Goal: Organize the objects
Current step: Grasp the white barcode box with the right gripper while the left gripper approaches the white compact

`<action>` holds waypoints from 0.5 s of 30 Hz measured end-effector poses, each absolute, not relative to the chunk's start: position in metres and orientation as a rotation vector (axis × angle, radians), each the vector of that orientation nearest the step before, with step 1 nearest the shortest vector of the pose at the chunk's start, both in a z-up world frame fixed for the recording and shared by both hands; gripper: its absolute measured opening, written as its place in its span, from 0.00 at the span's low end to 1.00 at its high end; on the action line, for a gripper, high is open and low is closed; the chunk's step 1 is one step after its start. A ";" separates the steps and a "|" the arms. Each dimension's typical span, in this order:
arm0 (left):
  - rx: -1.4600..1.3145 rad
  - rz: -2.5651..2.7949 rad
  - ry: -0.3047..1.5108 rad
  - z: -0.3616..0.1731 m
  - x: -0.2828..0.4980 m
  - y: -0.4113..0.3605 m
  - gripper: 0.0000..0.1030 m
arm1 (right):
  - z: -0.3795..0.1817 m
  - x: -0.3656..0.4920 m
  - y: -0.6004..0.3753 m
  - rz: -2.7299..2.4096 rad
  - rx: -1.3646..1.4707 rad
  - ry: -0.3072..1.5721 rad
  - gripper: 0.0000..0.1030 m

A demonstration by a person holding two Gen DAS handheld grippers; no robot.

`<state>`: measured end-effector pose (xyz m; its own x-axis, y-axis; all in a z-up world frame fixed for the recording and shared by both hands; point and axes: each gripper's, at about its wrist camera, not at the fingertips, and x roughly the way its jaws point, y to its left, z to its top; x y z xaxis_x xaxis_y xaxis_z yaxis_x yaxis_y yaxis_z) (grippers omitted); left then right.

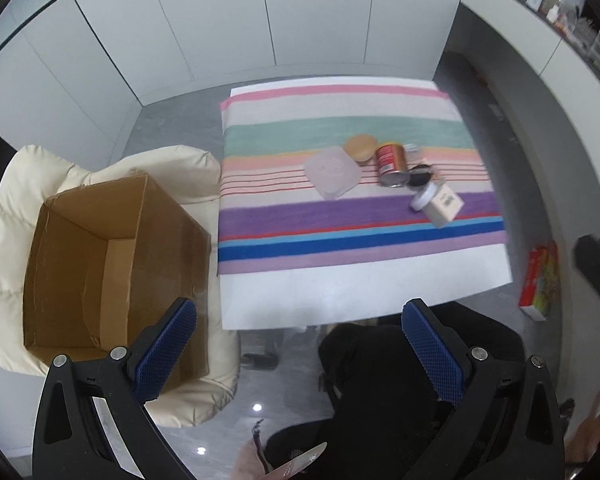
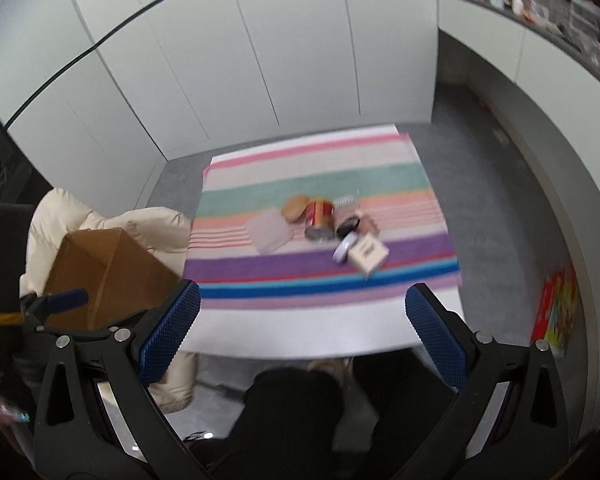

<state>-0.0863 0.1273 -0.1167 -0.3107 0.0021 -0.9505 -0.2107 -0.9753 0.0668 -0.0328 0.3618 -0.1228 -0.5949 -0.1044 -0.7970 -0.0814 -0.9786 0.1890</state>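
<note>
The cardboard box [image 1: 100,264] sits open on a cream chair [image 1: 16,184], just left of the left gripper [image 1: 300,344], whose fingers are spread and empty. The right gripper [image 2: 302,332] is spread and empty too. Ahead of both, well apart, the striped tabletop [image 1: 340,240] carries a tight cluster. The frosted square container [image 1: 332,170] looks light and rigid; take it by opposite edges. The red can [image 1: 391,162], lying tilted, is probably heavier and could roll. The small white carton [image 1: 446,204] should crush easily. The near tabletop is bare, giving approach room.
</note>
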 end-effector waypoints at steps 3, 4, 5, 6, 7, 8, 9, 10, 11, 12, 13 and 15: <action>-1.751 2.444 0.265 -0.137 -0.101 0.132 1.00 | -0.137 -0.044 0.377 -2.785 1.298 -0.317 1.00; -1.739 2.449 0.259 -0.144 -0.107 0.133 1.00 | -0.144 -0.049 0.384 -2.779 1.269 -0.335 1.00; -1.730 2.448 0.263 -0.150 -0.112 0.135 1.00 | -0.151 -0.053 0.390 -2.773 1.263 -0.349 1.00; -1.723 2.449 0.283 -0.157 -0.118 0.138 1.00 | -0.160 -0.060 0.400 -2.766 1.257 -0.368 1.00; -1.722 2.455 0.318 -0.165 -0.126 0.142 1.00 | -0.167 -0.065 0.407 -2.771 1.253 -0.380 1.00; -1.728 2.462 0.339 -0.172 -0.132 0.144 1.00 | -0.174 -0.070 0.415 -2.781 1.255 -0.397 1.00; -1.736 2.465 0.344 -0.180 -0.139 0.147 1.00 | -0.183 -0.075 0.423 -2.788 1.278 -0.414 1.00; -1.745 2.456 0.322 -0.189 -0.148 0.149 1.00 | -0.193 -0.084 0.433 -2.784 1.317 -0.428 1.00; -1.759 2.444 0.292 -0.197 -0.154 0.150 1.00 | -0.203 -0.091 0.442 -2.772 1.341 -0.442 1.00; -1.776 2.425 0.255 -0.205 -0.160 0.151 1.00 | -0.211 -0.095 0.448 -2.767 1.347 -0.450 1.00; -1.784 2.401 0.217 -0.215 -0.167 0.153 1.00 | -0.221 -0.100 0.456 -2.770 1.342 -0.453 1.00; -1.787 2.371 0.184 -0.232 -0.178 0.160 1.00 | -0.240 -0.107 0.466 -2.785 1.355 -0.416 1.00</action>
